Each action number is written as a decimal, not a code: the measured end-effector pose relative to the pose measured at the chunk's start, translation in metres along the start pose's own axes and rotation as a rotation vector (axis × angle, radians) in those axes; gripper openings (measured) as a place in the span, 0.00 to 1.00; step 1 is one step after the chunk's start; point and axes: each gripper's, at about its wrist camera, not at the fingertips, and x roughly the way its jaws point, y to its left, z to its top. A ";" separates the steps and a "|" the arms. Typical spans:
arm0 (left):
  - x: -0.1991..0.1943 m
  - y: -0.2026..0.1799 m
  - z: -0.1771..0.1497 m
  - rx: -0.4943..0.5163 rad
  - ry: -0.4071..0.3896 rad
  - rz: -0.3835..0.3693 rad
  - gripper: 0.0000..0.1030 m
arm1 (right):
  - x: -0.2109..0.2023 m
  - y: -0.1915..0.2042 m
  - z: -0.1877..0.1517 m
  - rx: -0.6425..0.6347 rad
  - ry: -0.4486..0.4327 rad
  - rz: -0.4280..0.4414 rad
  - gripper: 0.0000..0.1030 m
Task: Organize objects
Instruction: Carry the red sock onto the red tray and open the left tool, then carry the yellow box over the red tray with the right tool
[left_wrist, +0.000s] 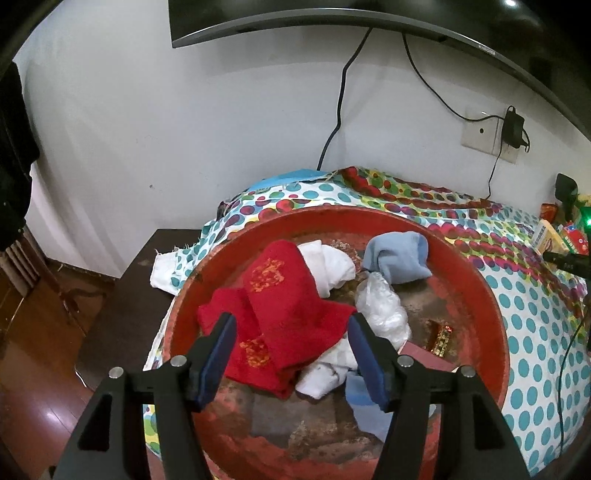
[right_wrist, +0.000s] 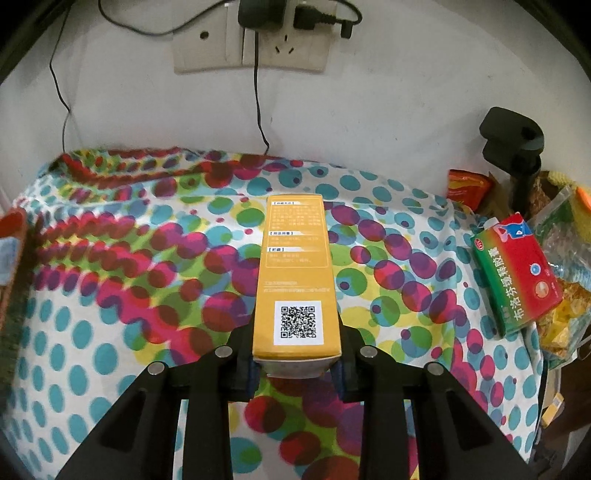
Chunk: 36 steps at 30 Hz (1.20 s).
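Socks and cloths fill the red basin (left_wrist: 476, 295) at the centre of the left wrist view: red socks (left_wrist: 284, 310), a white sock (left_wrist: 328, 266), a blue sock (left_wrist: 397, 254) and a crumpled plastic bag (left_wrist: 382, 310). We hold the left claw (left_wrist: 291, 354) open above the red socks, gripping nothing, presumably lined up to lift them out. In the right wrist view, our right claw (right_wrist: 295, 365) clamps the near end of a yellow box (right_wrist: 295, 273) over the dotted cloth (right_wrist: 110, 332), likely bound for the green-and-red box (right_wrist: 517, 273) at right.
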 end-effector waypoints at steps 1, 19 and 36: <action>0.000 0.002 0.000 -0.011 -0.001 -0.007 0.62 | -0.003 0.000 0.000 0.011 -0.002 0.010 0.27; 0.003 0.029 -0.003 -0.080 0.006 -0.028 0.62 | -0.060 0.051 -0.003 -0.033 -0.069 0.092 0.27; 0.000 0.055 -0.004 -0.159 0.011 -0.043 0.62 | -0.104 0.145 0.004 -0.174 -0.127 0.213 0.27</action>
